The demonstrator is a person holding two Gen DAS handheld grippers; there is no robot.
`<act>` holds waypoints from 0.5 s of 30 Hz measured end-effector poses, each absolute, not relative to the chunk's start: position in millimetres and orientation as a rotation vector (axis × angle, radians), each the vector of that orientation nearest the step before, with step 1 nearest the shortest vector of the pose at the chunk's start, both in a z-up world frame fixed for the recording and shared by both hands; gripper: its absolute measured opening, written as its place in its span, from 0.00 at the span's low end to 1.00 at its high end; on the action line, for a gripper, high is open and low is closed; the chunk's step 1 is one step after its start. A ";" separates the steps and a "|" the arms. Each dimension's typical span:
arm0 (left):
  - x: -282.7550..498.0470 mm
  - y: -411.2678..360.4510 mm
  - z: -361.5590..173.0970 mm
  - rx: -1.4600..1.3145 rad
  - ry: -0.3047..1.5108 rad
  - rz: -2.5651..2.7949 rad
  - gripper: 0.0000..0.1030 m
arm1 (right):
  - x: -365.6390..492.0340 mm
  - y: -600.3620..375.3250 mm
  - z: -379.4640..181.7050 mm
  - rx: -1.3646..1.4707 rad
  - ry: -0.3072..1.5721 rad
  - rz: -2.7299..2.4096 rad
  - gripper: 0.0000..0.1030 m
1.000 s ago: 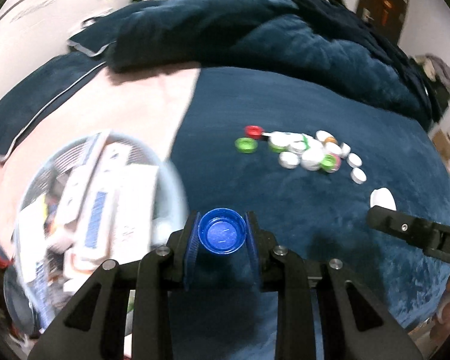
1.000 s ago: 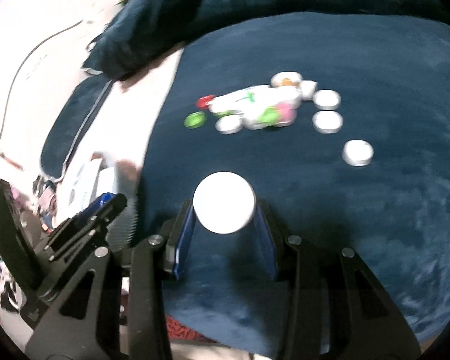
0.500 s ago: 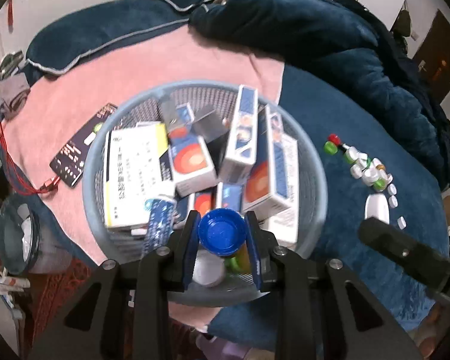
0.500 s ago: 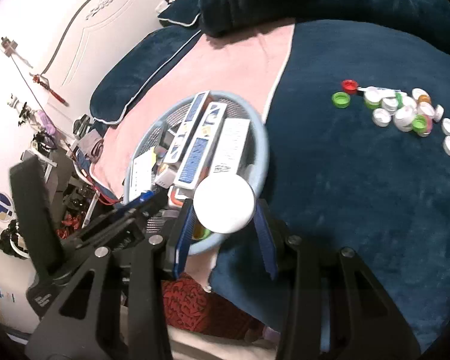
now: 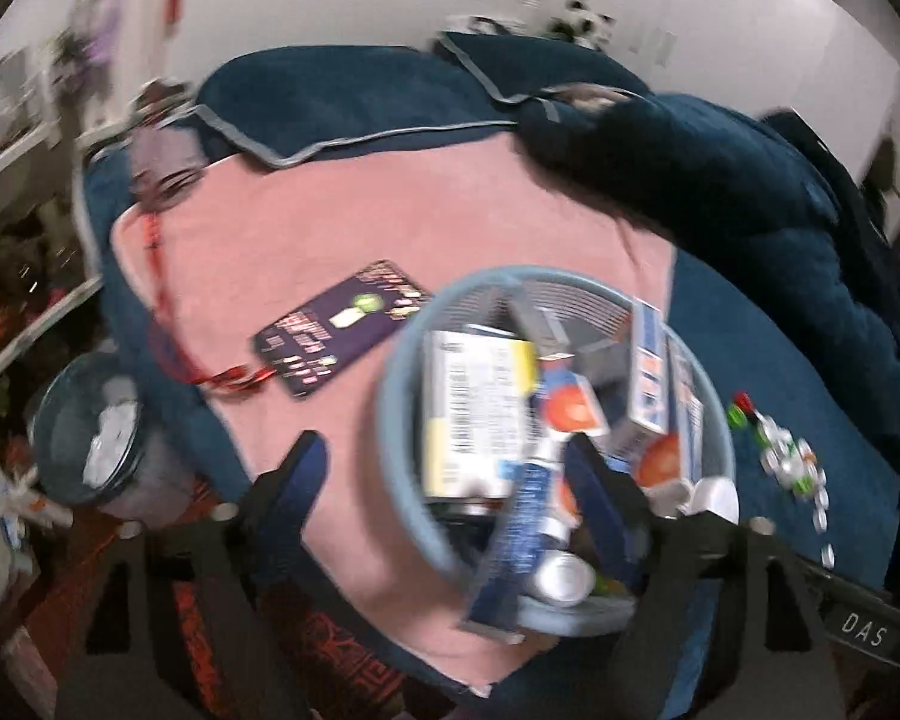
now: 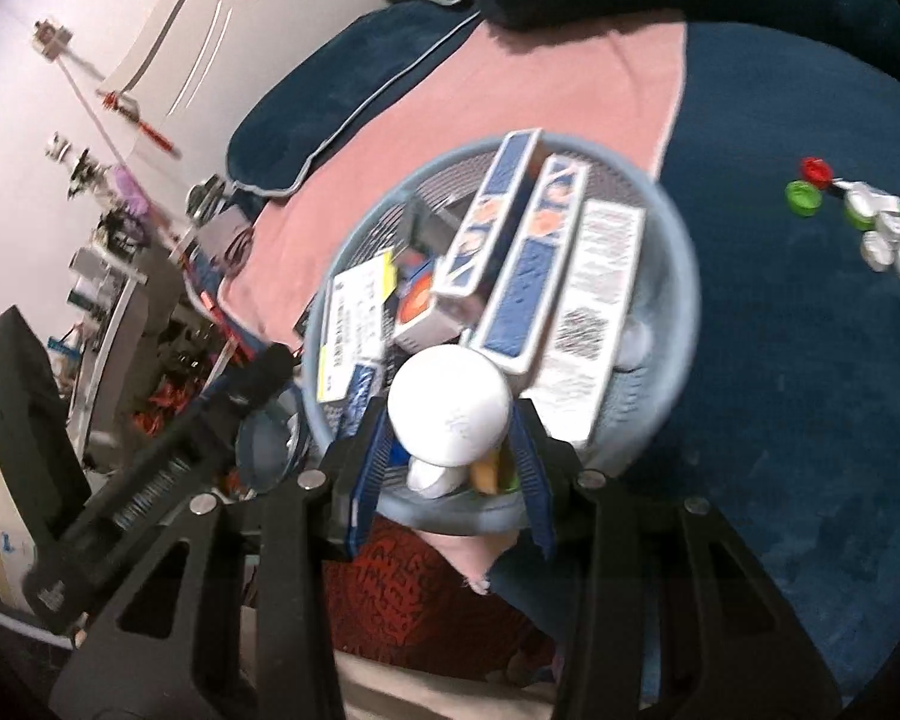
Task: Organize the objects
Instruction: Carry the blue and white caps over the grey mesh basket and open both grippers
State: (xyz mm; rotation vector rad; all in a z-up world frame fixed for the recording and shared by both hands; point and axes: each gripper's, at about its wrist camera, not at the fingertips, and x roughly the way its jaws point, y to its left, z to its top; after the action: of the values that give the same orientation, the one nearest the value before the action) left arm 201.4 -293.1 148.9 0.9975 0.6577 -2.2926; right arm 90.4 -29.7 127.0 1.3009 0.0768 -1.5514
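**Left Jaws Spring Wide Over the Basket, Right Keeps Its White Cap**

The left gripper [image 5: 444, 468] stood with its jaws spread wide, having just been opening, and nothing sat between them. One finger hung over the pink blanket [image 5: 390, 210], the other over the near rim of the pale blue mesh basket [image 5: 402, 480]. The blue cap it had carried a moment before could not be picked out in the blurred clutter below.

The basket itself sat on the pink blanket, right at the seam with the dark blue blanket [image 5: 780, 390], and it was packed: a white and yellow box [image 5: 480, 414], blue, white and orange cartons [image 5: 648, 378] standing on edge, a blue tube [image 5: 516, 540] leaning at the near wall, a silvery cap [image 5: 561, 579] at the bottom.

Over on the right, the right gripper [image 6: 450, 456] was partly closed with a round white cap [image 6: 447, 411] clamped between its blue pads, held over the near side of the basket [image 6: 684, 276]. Beneath it, more small caps lay in the basket's bottom, too blurred to sort.

The loose bottle caps [image 6: 882, 228], green, red and white, lay clustered on the dark blue blanket, well apart from the basket. A purple card [image 5: 342, 330] on a red lanyard rested on the pink blanket beside the basket.
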 end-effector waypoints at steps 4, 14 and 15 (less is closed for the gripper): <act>212.4 -308.3 142.1 0.999 0.718 -2.210 0.96 | 91.5 -34.1 122.2 1.322 0.102 -1.541 0.67; 212.4 -285.5 143.0 1.050 0.633 -2.237 0.97 | 87.3 -14.7 129.2 1.290 0.221 -1.706 0.82; 211.1 -282.7 144.3 1.053 0.628 -2.244 0.97 | 85.5 -11.7 128.0 1.295 0.231 -1.709 0.82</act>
State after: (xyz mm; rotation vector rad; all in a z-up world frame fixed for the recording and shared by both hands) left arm 211.1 -282.7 144.3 1.0527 0.6283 -2.2444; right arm 85.5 -11.7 128.0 1.2954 0.2307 -1.7090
